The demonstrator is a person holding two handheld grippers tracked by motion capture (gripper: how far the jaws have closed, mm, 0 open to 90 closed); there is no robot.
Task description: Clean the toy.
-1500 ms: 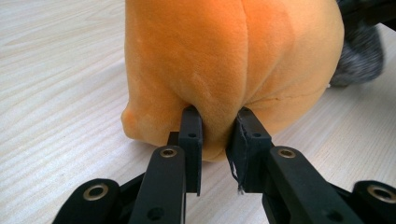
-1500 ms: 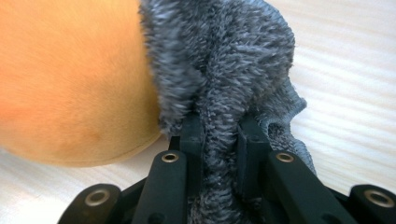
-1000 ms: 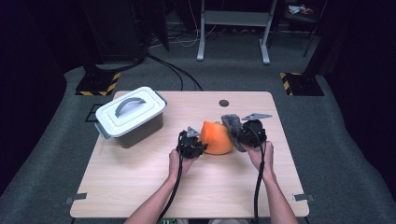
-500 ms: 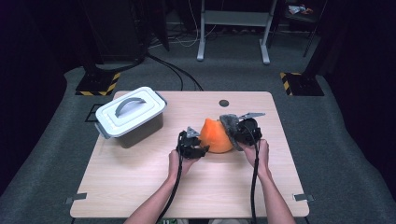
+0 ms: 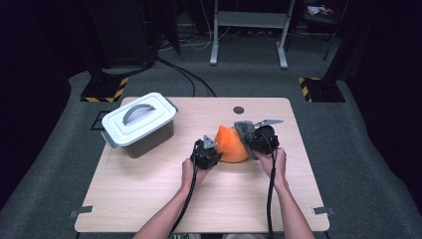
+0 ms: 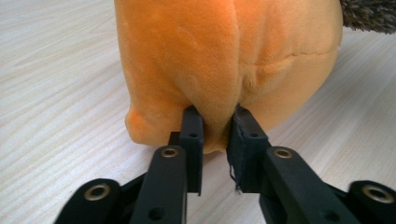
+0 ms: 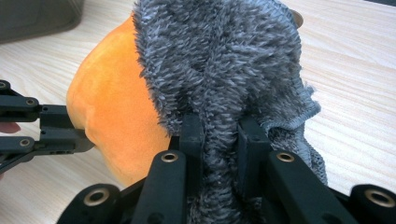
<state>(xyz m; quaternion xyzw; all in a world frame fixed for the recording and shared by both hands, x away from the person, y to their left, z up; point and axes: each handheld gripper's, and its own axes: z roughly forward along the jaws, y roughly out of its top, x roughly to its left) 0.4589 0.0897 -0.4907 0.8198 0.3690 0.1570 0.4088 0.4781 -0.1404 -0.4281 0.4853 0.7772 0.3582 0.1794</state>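
The rounded orange plush object [image 5: 230, 145] rests near the centre of the light wood tabletop [image 5: 149, 199], with a shaggy grey fabric piece [image 7: 219, 65] against its right side. The left gripper [image 6: 215, 135] is clamped on a narrow pinch of orange plush; the right gripper [image 7: 219, 140] is clamped on a fold of the grey fabric. Risk: both holds take only a thin pinch of soft pile, so opposing pulls could slip a fold free or strain a seam. Count: one plush object, one grey fabric piece, two grippers, one lidded white plastic box with handle [image 5: 140, 120], well apart at left.
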